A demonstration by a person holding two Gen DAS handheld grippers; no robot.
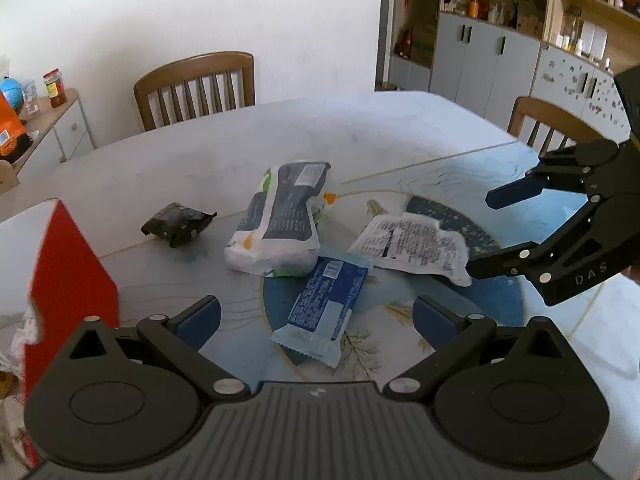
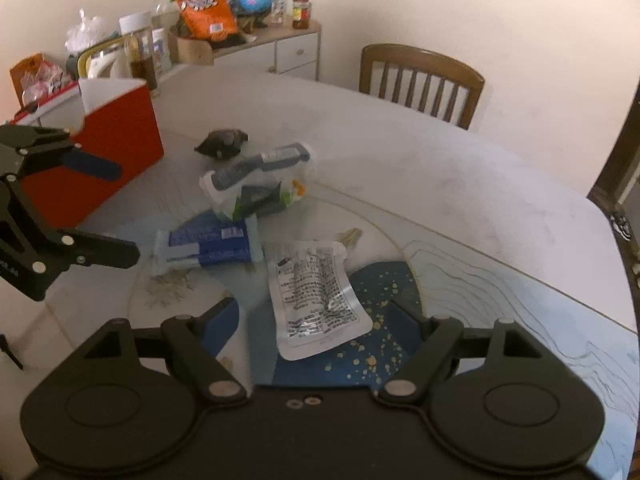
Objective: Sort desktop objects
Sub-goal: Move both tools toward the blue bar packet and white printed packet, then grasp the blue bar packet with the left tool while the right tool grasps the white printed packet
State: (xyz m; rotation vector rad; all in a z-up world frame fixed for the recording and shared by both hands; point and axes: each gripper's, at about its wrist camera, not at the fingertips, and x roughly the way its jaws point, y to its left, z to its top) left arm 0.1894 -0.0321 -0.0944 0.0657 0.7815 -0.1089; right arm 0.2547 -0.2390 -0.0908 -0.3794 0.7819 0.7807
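Note:
Several snack packets lie on the round table (image 1: 360, 128). A blue packet (image 1: 326, 308) (image 2: 208, 248) sits just ahead of my left gripper (image 1: 318, 316), whose fingers stand open and wide on either side of it without touching. A white printed sachet (image 2: 316, 300) (image 1: 412, 244) lies below my right gripper (image 2: 314, 320), also open and off it. Behind them are a white-and-green pack (image 1: 280, 224) (image 2: 256, 184) and a small dark packet (image 1: 178, 222) (image 2: 222, 142). Each view shows the other gripper: the right gripper (image 1: 482, 234) and the left gripper (image 2: 124, 212).
A red open box (image 1: 68, 264) (image 2: 116, 148) stands on the table's left side. Wooden chairs (image 1: 196, 88) (image 2: 416, 80) stand at the far edge. A sideboard (image 2: 296, 52) with jars and bags lies beyond, and grey cabinets (image 1: 480, 64) at the back right.

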